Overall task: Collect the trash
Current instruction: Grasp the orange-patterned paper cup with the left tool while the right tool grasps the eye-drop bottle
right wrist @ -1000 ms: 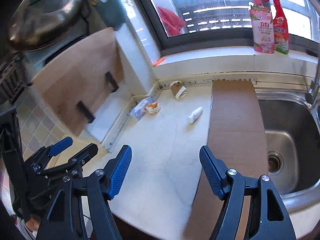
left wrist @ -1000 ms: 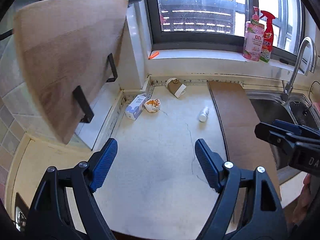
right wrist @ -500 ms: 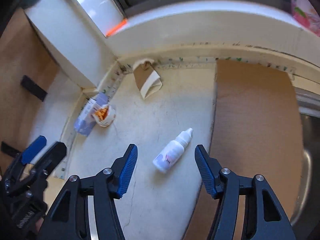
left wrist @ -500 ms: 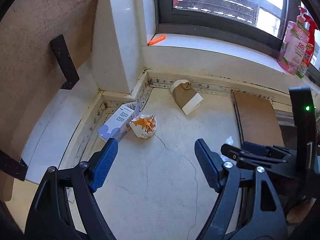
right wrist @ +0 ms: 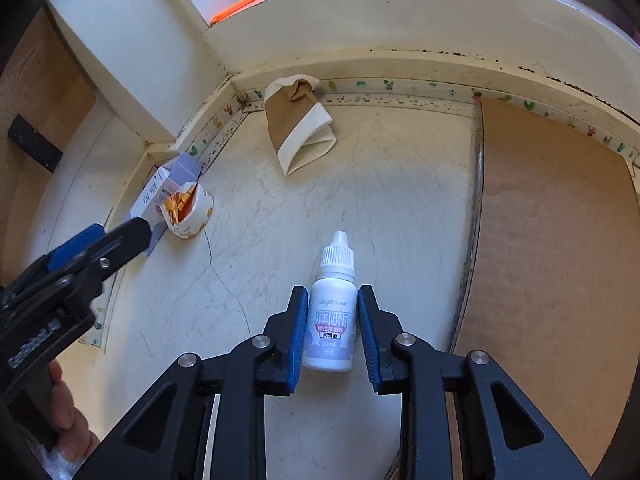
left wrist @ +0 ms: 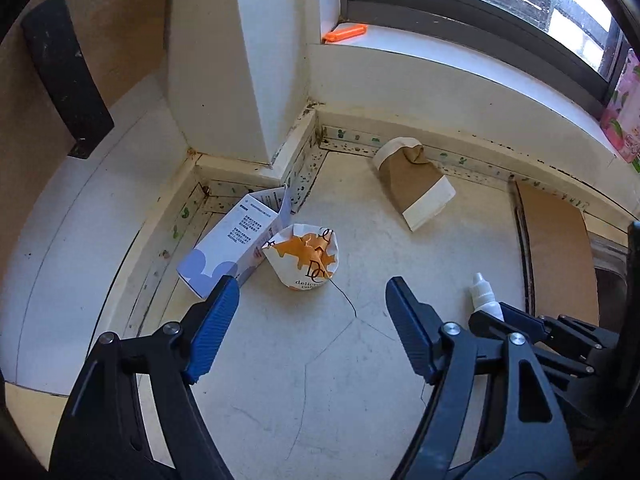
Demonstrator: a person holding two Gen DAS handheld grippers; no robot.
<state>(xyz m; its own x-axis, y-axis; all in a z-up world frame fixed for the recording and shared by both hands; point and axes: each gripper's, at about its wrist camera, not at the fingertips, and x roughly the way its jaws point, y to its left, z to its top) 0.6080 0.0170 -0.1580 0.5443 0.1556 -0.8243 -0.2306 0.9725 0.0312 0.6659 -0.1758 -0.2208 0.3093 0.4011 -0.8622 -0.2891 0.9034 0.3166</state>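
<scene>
A small white dropper bottle (right wrist: pixel 330 328) lies on the pale counter (right wrist: pixel 260 280). My right gripper (right wrist: pixel 331 290) is closing on it, with both blue pads against its sides. In the left wrist view the bottle's cap (left wrist: pixel 484 292) sticks out past the right gripper's fingers. My left gripper (left wrist: pixel 311 284) hangs wide, its jaws closing slightly with nothing between them. Just beyond its tips lies a crumpled white and orange paper cup (left wrist: pixel 306 258), leaning on a white and lilac carton (left wrist: pixel 232 248). A flattened brown paper cup (left wrist: pixel 414 188) lies near the back wall.
A brown board (right wrist: pixel 552 240) covers the counter to the right. A wooden board with black brackets (left wrist: pixel 64 76) leans at the left. An orange item (left wrist: pixel 346 33) lies on the windowsill. A pink bottle (left wrist: pixel 624 120) stands far right. A hand (right wrist: pixel 60 412) holds the left gripper.
Both grippers came down and forward to the counter's back corner. The right jaws narrowed from wide apart onto the dropper bottle. The left jaws narrowed only slightly.
</scene>
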